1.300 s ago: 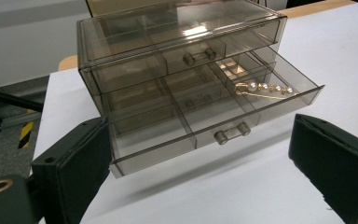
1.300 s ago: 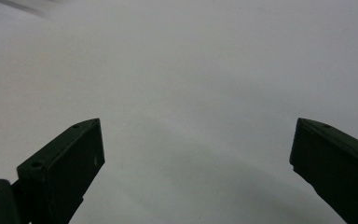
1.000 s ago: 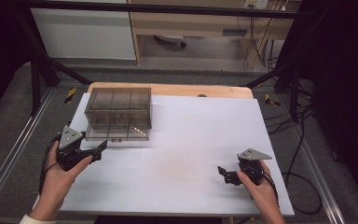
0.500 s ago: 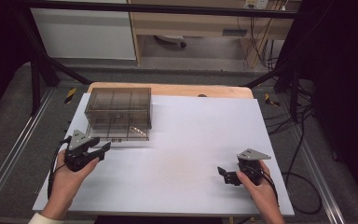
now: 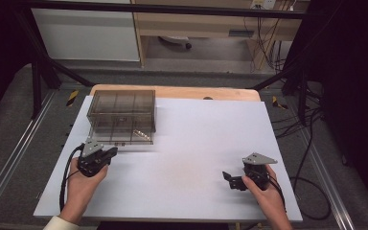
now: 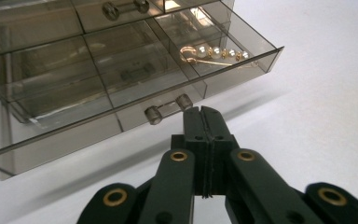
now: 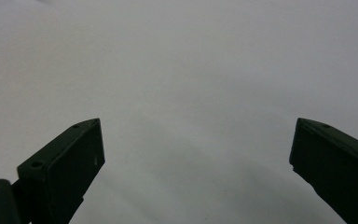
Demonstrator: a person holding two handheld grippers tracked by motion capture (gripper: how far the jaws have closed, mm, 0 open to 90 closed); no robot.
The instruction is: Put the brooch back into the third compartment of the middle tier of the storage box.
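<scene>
Between the left gripper [image 6: 200, 114] jaws nothing is held: they have just been closing and now meet pad to pad, empty, tips just short of the bar handle [image 6: 168, 108] on the lower drawer [image 6: 135, 91] of the smoky clear drawer box [image 5: 122, 115]. That drawer stands pulled out toward the gripper. Its right-hand compartment holds a gold pin with pearl beads [image 6: 216, 54]; the other compartments look empty. A second bar handle [image 6: 125, 8] sits on the drawer above, which is pushed in.

High view: left gripper [image 5: 106, 154] rests low on the white tabletop [image 5: 196, 158], just in front of the box at the table's rear left. Right gripper [image 7: 196, 149] is well apart at the front right [image 5: 233, 179], jaws spread wide over bare tabletop, nothing between them.

Step, as judged: closed tips lined up on the open drawer's front, likely to push it home. Next move calls for a straight, level push on the drawer front or handle, centred so the drawer does not skew and the light box does not slide back. The idle right gripper could steady the box.
</scene>
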